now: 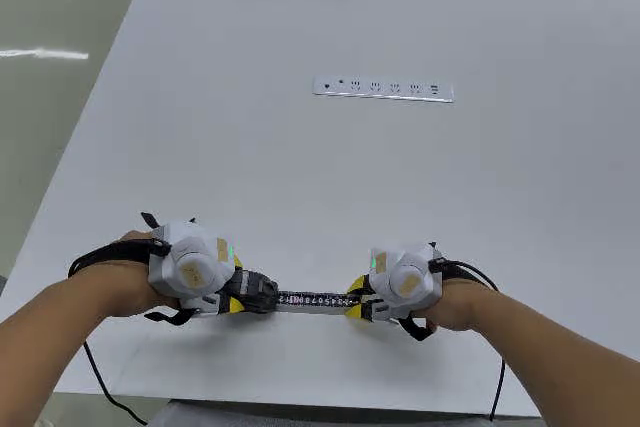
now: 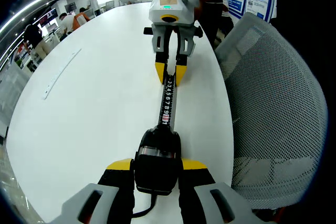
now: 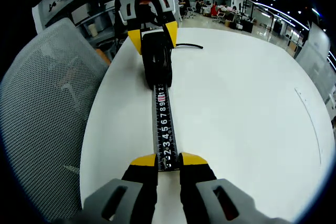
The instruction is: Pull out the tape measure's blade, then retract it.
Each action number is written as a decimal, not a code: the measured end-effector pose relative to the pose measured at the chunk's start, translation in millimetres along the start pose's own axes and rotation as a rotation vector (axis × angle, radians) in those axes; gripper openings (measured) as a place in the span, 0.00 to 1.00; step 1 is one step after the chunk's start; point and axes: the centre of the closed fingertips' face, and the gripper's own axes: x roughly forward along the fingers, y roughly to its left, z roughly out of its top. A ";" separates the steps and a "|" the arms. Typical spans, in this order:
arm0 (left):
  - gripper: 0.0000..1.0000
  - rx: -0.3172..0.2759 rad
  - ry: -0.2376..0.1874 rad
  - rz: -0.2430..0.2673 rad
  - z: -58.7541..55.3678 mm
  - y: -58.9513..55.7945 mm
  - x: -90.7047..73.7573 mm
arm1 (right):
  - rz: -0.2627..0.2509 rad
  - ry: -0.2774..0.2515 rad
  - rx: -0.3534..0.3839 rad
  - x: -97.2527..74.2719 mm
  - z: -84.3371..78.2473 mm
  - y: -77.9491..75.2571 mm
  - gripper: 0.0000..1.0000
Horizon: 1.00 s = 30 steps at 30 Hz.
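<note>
A wide white counter (image 1: 300, 167) sits in a bright open office, with a long white power strip (image 1: 383, 89) lying well away toward its far side. Near the counter's front edge, the left gripper (image 2: 157, 167) has its yellow-tipped jaws drawn in against the two sides of a compact black tape measure (image 1: 258, 292), whose body fills the gap between them. Opposite it, the right gripper (image 3: 168, 162) has its jaws set narrow, with the free end of the pale blade (image 3: 163, 119) pinched between the yellow tips. The blade is printed with black numerals. It is drawn out only a short way, and the low numbers sit at the right gripper's end. The blade runs straight from one gripper to the other, so its long axis lies left to right across the person and roughly parallel to the counter's near edge. The case is at the left end with its mouth facing right, the blade's tip points right, and the printed face is turned up. The blade stays low over the counter, but whether it touches the surface cannot be told. The two grippers face each other tip to tip, each held in a hand with a black strap. A thin black cable (image 3: 189, 46) lies on the counter beyond the left gripper. A grey mesh chair back (image 2: 273, 119) stands just off the counter's near edge.
</note>
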 end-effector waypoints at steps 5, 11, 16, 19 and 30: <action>0.29 -0.002 -0.001 0.000 0.2 -0.2 -0.1 | -0.002 0.003 0.001 -0.6 -2.0 -0.3 0.14; 0.29 -0.003 -0.001 0.001 0.0 -0.3 0.1 | -0.004 0.007 0.005 -1.5 -4.6 -0.5 0.14; 0.29 -0.007 -0.003 0.002 0.2 -0.2 0.0 | -0.005 0.009 0.006 -2.1 -6.3 -0.5 0.14; 0.29 -0.005 -0.002 0.000 0.3 -0.1 0.1 | -0.005 0.010 0.006 -3.1 -7.4 -0.7 0.14; 0.29 -0.006 -0.005 0.005 0.1 -0.9 0.3 | -0.007 0.014 0.013 -7.9 -12.0 -1.2 0.14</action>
